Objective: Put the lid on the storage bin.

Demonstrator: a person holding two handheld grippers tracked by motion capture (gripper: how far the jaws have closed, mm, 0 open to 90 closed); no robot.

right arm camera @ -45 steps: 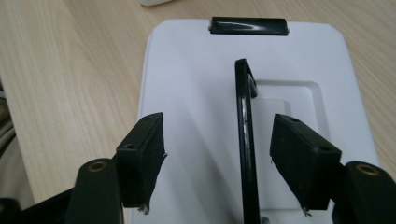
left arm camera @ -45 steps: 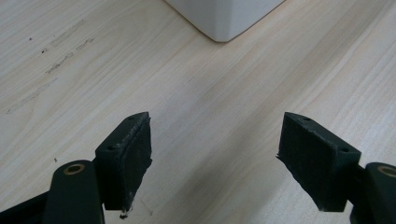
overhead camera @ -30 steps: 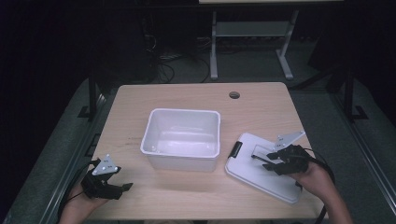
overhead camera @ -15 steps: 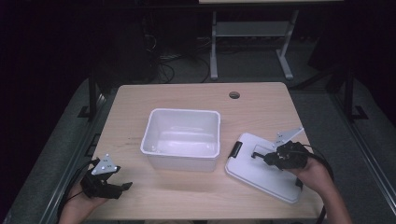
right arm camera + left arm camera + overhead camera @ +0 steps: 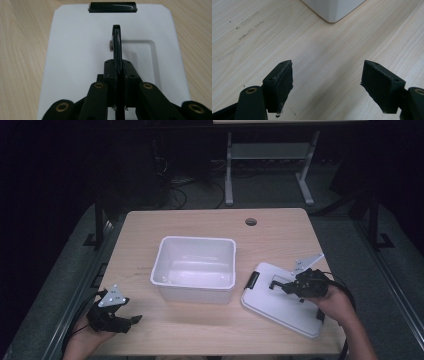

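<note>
We see a white lid (image 5: 282, 302) lying flat on the wooden table (image 5: 200, 220), just right of an open white plastic bin (image 5: 196, 268). The right gripper (image 5: 280, 285) sits over the lid, and its jaws have just been closing, now pinching the lid's thin black handle (image 5: 117, 45), raised edge-on between the pads. Left of the bin, near the table's front edge, the left gripper (image 5: 131, 321) rests with fingers (image 5: 279, 85) spread over bare wood.
</note>
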